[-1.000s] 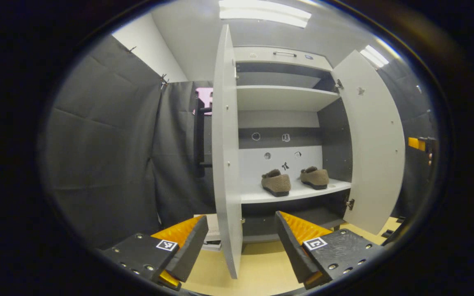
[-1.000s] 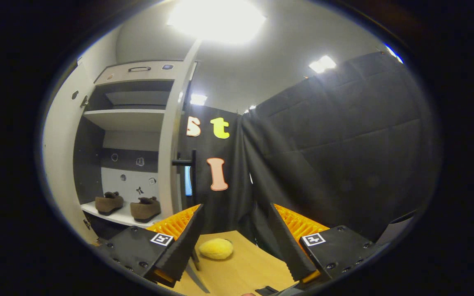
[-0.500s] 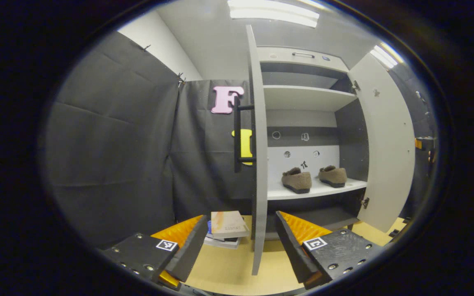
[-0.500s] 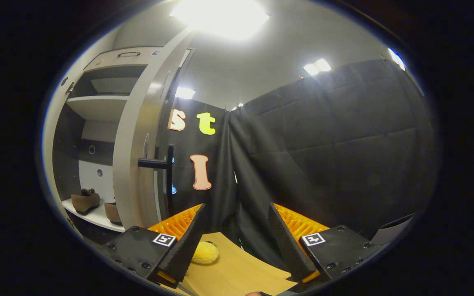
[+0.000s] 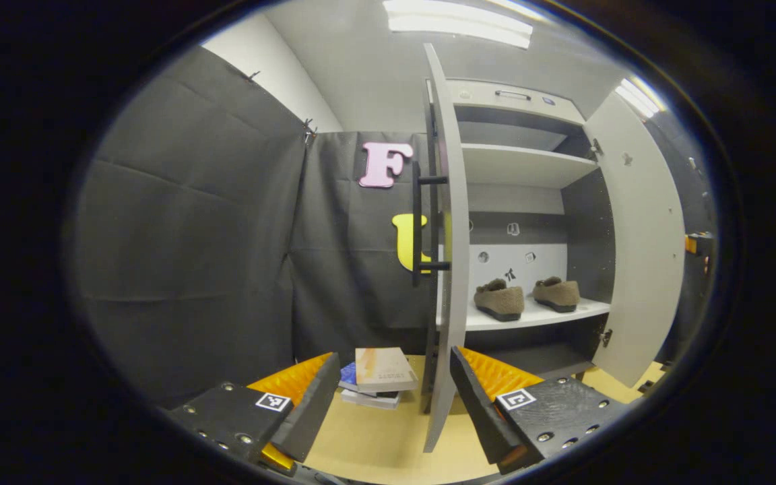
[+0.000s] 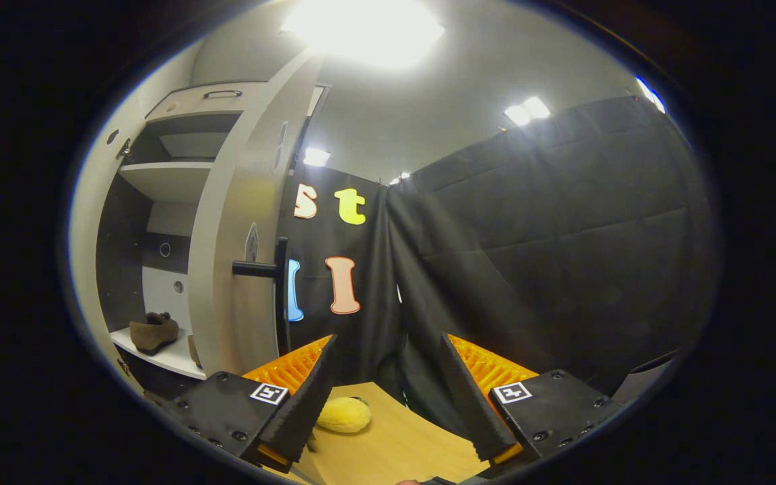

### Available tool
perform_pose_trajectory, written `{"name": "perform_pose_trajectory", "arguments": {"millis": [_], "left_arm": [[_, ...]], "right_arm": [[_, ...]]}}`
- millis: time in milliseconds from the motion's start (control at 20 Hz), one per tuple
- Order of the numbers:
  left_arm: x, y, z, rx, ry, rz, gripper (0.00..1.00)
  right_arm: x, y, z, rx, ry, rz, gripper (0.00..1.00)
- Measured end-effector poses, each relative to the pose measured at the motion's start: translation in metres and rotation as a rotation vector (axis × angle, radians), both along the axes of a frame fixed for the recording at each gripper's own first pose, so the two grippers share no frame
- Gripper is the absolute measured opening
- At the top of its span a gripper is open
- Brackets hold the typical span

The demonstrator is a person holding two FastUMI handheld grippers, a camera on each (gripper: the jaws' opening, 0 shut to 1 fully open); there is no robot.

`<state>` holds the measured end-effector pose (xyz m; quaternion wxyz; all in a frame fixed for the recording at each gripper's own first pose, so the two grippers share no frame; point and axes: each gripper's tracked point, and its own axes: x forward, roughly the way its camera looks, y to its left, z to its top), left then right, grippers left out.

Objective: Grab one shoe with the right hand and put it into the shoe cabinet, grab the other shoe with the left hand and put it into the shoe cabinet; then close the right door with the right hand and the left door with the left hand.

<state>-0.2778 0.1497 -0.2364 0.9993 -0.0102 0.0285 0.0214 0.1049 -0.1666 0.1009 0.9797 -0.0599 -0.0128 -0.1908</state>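
Two brown fuzzy shoes (image 5: 499, 300) (image 5: 556, 294) stand side by side on the white lower shelf of the open shoe cabinet (image 5: 523, 165). The left door (image 5: 450, 256) shows almost edge-on in the left gripper view, its black handle (image 5: 422, 229) on the outer side. My left gripper (image 5: 391, 397) is open and empty, just short of that door's lower edge. In the right gripper view the right door (image 6: 240, 222) shows its outer face and black handle (image 6: 273, 269); one shoe (image 6: 153, 331) shows past it. My right gripper (image 6: 384, 397) is open and empty, to the right of that door.
A stack of books (image 5: 378, 377) lies on the wooden surface (image 5: 374, 444) left of the left door. A yellow soft object (image 6: 342, 414) lies on the wood by my right gripper's left finger. Black cloth walls close in both sides. The right door (image 5: 637, 249) stands wide open.
Both grippers have shifted outward past their doors' edges, so each door's outer side and handle has come into sight. One shoe is now mostly hidden behind the right door.
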Motion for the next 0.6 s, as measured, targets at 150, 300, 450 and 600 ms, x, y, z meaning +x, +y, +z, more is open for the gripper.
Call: {"name": "perform_pose_trajectory", "arguments": {"millis": [150,300,450,600], "left_arm": [[0.002,-0.006,-0.001,-0.004,0.001,-0.011,0.95],[0.002,-0.008,-0.002,-0.003,-0.001,-0.017,0.95],[0.000,-0.007,-0.004,-0.007,0.003,-0.014,0.95],[-0.002,-0.004,-0.006,-0.011,0.010,-0.005,0.94]], "right_arm": [[-0.003,0.026,-0.002,-0.014,-0.006,0.048,0.92],[0.003,0.045,-0.004,-0.011,-0.007,0.086,0.92],[0.006,0.057,-0.005,0.004,-0.010,0.125,0.92],[0.010,0.075,-0.006,0.008,-0.009,0.173,0.92]]}}
